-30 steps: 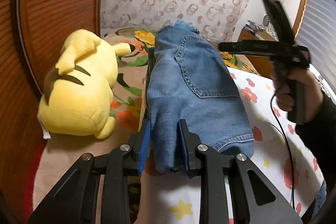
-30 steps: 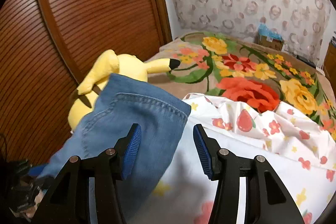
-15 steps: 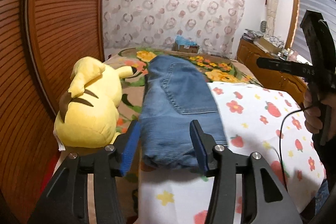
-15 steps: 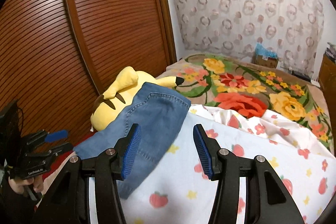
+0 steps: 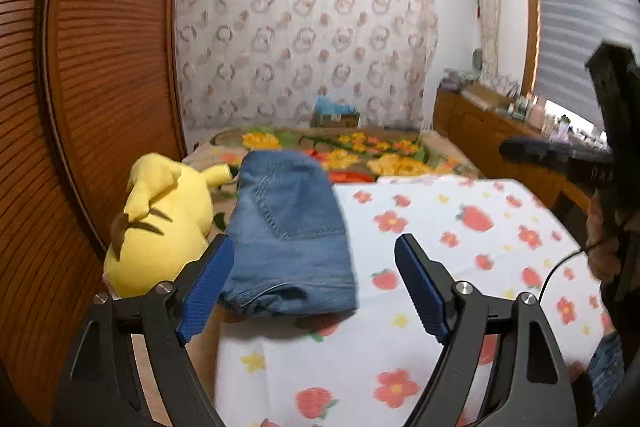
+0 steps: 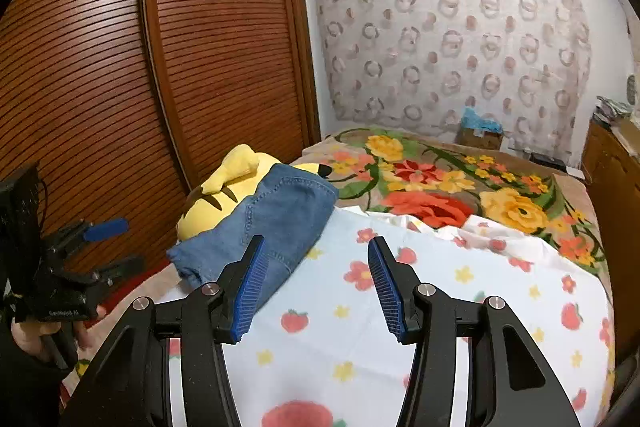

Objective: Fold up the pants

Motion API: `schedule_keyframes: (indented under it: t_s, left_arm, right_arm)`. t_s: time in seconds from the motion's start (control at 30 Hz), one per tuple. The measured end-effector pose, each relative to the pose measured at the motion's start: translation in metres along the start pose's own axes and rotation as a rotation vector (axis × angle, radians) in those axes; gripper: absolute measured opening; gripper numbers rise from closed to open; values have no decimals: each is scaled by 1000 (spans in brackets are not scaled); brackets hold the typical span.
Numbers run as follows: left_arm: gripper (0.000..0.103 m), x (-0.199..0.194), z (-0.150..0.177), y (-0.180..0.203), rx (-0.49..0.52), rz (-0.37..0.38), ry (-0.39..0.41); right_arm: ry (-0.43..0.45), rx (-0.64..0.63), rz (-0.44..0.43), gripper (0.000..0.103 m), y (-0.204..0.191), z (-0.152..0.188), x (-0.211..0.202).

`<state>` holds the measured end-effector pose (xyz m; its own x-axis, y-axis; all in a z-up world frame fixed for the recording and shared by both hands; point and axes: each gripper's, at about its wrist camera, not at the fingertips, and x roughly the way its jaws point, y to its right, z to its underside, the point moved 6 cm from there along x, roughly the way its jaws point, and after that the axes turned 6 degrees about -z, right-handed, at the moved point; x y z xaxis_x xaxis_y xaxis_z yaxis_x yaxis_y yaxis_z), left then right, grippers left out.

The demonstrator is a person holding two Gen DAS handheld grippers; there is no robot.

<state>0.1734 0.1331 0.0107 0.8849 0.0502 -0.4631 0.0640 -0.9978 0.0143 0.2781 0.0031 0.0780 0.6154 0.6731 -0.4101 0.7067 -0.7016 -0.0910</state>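
Note:
The folded blue denim pants [image 5: 288, 227] lie in a compact bundle on the left edge of the white flower-print sheet [image 5: 440, 247], back pocket up. They also show in the right wrist view [image 6: 272, 219]. My left gripper [image 5: 316, 283] is open and empty, held back from the near end of the pants. My right gripper [image 6: 316, 287] is open and empty, above the sheet to the right of the pants. The left gripper also shows at the left of the right wrist view [image 6: 104, 247], open. The right gripper's black body shows at the right edge of the left wrist view [image 5: 560, 155].
A yellow plush toy [image 5: 160, 223] sits against the left side of the pants. A flowered blanket [image 6: 440, 183] covers the far part of the bed. A brown slatted sliding door [image 6: 120, 67] stands at the left. A wooden dresser [image 5: 500, 131] runs along the right.
My left gripper let go of the pants' near end, opened wide and drew back. My right gripper pulled back and up from the pants. The pants now rest on the bed.

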Motion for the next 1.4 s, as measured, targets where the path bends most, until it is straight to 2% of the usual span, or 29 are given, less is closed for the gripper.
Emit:
schedule_keyframes:
  t_s: [0.07, 0.1, 0.43, 0.67, 0.8, 1.03, 1.4]
  left_arm:
    - [91, -9, -2, 8, 3, 10, 11]
    - [92, -14, -3, 14, 10, 8, 13]
    - [92, -60, -11, 60, 34, 61, 68]
    - [92, -84, -25, 89, 46, 57, 103]
    - [92, -88, -31, 101, 52, 26, 95]
    - [92, -93, -30, 115, 53, -3, 93]
    - [92, -106, -30, 133, 53, -2, 108]
  right_arm:
    - [11, 4, 15, 54, 0, 6, -11]
    - [18, 0, 20, 54, -4, 10, -22]
    - [92, 30, 83, 54, -17, 33, -93]
    - [131, 40, 134, 54, -23, 43, -137]
    - [154, 39, 168, 54, -31, 47, -157]
    - [183, 48, 210, 66, -48, 52, -176]
    - [209, 61, 262, 68, -66, 62, -195]
